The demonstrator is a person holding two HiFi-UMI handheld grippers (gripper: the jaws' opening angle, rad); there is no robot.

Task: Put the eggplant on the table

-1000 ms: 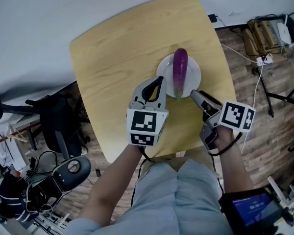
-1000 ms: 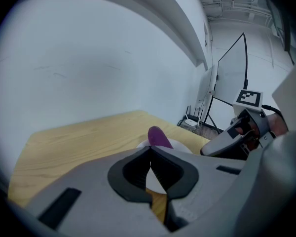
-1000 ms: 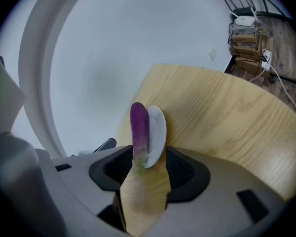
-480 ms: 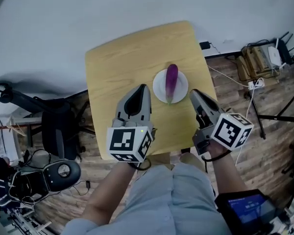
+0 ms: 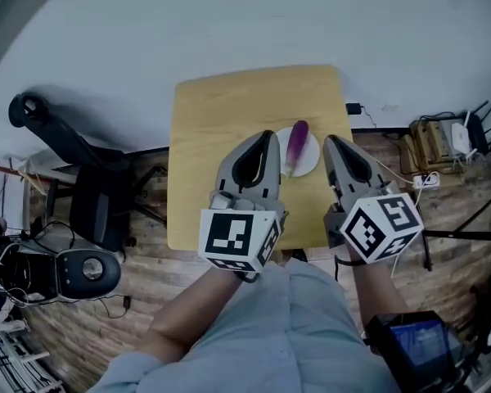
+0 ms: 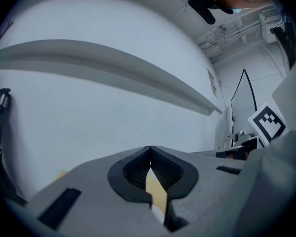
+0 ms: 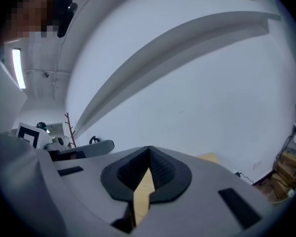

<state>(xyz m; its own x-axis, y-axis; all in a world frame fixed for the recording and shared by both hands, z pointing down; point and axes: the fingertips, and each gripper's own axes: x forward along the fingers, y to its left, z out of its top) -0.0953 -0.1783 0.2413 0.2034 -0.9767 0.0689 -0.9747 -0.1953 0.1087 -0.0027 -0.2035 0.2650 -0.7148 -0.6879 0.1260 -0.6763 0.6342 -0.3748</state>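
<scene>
Looking steeply down, the yellow wooden table (image 5: 229, 129) sits against a white wall (image 5: 229, 23), and the eggplant (image 5: 297, 142) is not on the bare tabletop. The purple eggplant lies lengthwise across a small white plate (image 5: 310, 164). The plate sits on the right half of the table, nearer the right edge than the left and about midway between the far and near edges. The left gripper (image 5: 267, 135) is held up close to the camera, its tip showing just left of the plate. Its own view shows the two dark pads meeting at the tip, closed together with nothing caught between them and only a sliver of yellow tabletop showing through the gap below. The right gripper (image 5: 331, 141) shows on the other side, its tip just right of the plate. Its jaws have just been closing and now stand pressed together at the tip, again with nothing in them. So the eggplant shows between the two closed tips, touched by neither. Each gripper's marker cube faces up at the near end, above the person's pale shirt (image 5: 286, 326). Off the table's left edge a black office chair (image 5: 82, 178) stands on the wood-plank floor (image 5: 147, 301), and cables trail off to the right.
</scene>
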